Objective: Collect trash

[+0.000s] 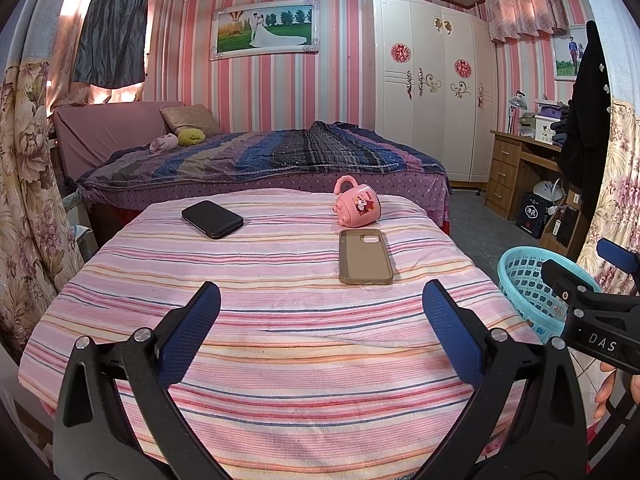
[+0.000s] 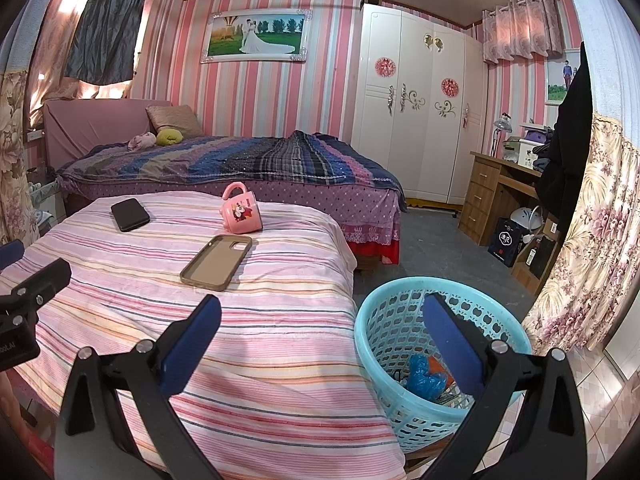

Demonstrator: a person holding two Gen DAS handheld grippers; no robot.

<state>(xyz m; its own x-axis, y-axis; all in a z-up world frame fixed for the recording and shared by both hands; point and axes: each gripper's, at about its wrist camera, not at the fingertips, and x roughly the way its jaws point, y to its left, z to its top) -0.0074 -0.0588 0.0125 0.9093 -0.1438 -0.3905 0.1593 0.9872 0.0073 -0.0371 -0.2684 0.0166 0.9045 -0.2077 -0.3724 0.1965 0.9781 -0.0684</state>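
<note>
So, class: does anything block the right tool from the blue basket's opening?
Nothing visible does. The right tool hangs open beside the striped table, its right finger already over the blue basket, whose mouth is uncovered.

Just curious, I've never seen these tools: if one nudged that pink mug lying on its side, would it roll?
The pink mug probably rolls only slightly: its handle sticks up and would catch. The soft striped cloth likely damps it too. It looks like light plastic, so easily shoved.

black tongs (image 1: 320,328), blue textured pads (image 1: 188,336), silver screws
</note>
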